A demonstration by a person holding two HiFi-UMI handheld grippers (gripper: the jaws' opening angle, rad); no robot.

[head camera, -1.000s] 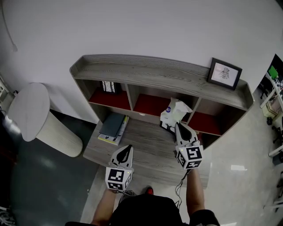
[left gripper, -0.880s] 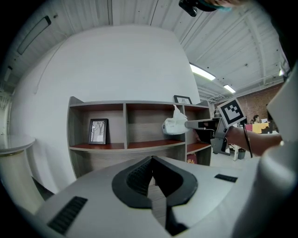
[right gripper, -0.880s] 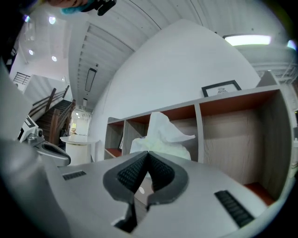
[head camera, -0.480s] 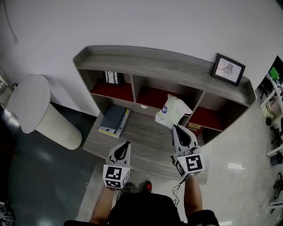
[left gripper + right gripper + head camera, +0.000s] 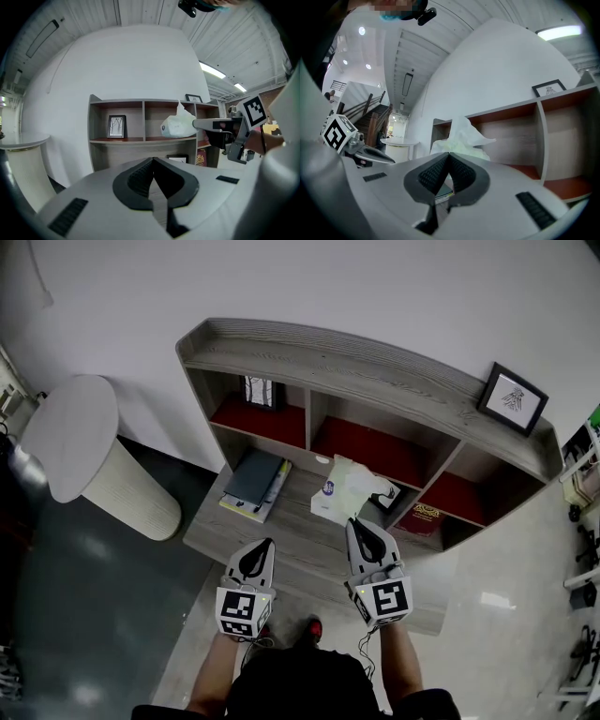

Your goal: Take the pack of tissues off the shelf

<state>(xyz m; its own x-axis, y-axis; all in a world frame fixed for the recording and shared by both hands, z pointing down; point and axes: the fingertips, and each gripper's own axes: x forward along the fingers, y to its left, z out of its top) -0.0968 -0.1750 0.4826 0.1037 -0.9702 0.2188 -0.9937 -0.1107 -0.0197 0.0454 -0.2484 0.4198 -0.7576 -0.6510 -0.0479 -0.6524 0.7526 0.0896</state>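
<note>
The pack of tissues [image 5: 339, 495] is a pale soft pack with a tissue sticking out of its top. It hangs in the air in front of the shelf's [image 5: 375, 373] middle compartment, over the lower ledge [image 5: 291, 545]. My right gripper [image 5: 357, 524] is shut on its near end; the tissue pack [image 5: 461, 137] rises just beyond the right gripper's [image 5: 447, 158] closed pads. My left gripper [image 5: 265, 546] is shut and empty, low at the ledge's front edge. In the left gripper view the left gripper [image 5: 152, 163] faces the shelf, with the tissue pack [image 5: 178, 126] to the upper right.
Stacked books [image 5: 254, 483] lie on the ledge at the left. A framed picture [image 5: 514, 397] stands on the shelf top, another [image 5: 259, 390] in the left compartment, a small frame [image 5: 388, 493] behind the pack. A red book [image 5: 429, 515] sits at the lower right. A round white table [image 5: 73, 435] stands left.
The right gripper has drawn the tissue pack out of the middle compartment, toward me and leftward. The left gripper has shifted a little back toward the ledge's front edge.
</note>
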